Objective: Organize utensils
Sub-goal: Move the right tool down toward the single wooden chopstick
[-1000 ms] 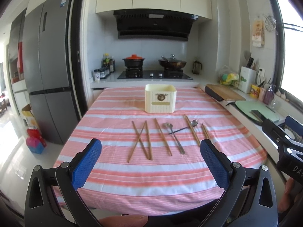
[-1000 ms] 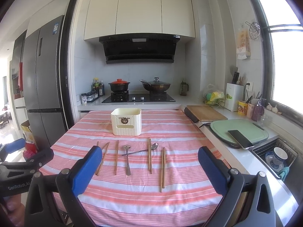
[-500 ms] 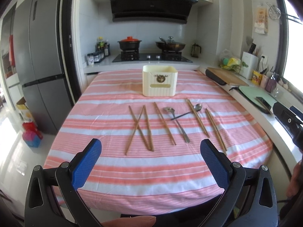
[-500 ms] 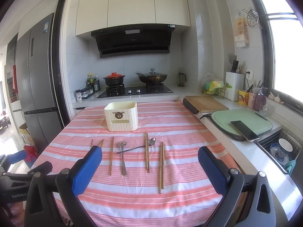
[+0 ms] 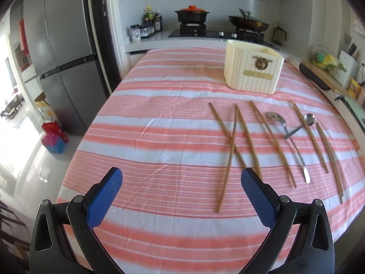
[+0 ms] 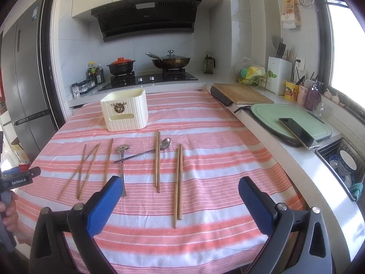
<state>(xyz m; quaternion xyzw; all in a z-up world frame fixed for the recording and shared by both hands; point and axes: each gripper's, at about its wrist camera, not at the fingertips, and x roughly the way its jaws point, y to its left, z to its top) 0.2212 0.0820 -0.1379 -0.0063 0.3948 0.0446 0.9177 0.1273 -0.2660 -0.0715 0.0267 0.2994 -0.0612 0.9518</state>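
Kitchen light pours over the pink-and-white striped tablecloth (image 6: pixel 205 118), stove and pots behind, worktop running along the right. At the far middle of the table stands the cream utensil holder (image 6: pixel 125 110), and nothing looks to be in it yet, though its inside is mostly hidden.

Near of it, the utensils lie in a loose row. At the left, three crossed chopsticks (image 5: pixel 232 141) tangle together, with a single chopstick (image 5: pixel 271 141) just right of them. Then two spoons, the fan-handled spoon (image 6: pixel 122 159) pointing near and the round-bowled spoon (image 6: pixel 165 143) lying slantwise with its handle touching the first. Another chopstick pair (image 6: pixel 157 159) sits right of that, and the rightmost chopstick pair (image 6: pixel 178 180) lies nearest the table edge.

The left gripper (image 5: pixel 180 182) hovers above the cloth with jaws spread wide, empty, its right finger just by the near tips of the crossed sticks. The right gripper (image 6: pixel 180 188) hangs wide open too, holding nothing, the rightmost pair lying between its fingers.

So I judge we're at the very start: the approach for a first pick. Next, each tool needs to drop low, straddle a thin stick across its width and close squarely, since these flat, slim things could slip or roll on the cloth.
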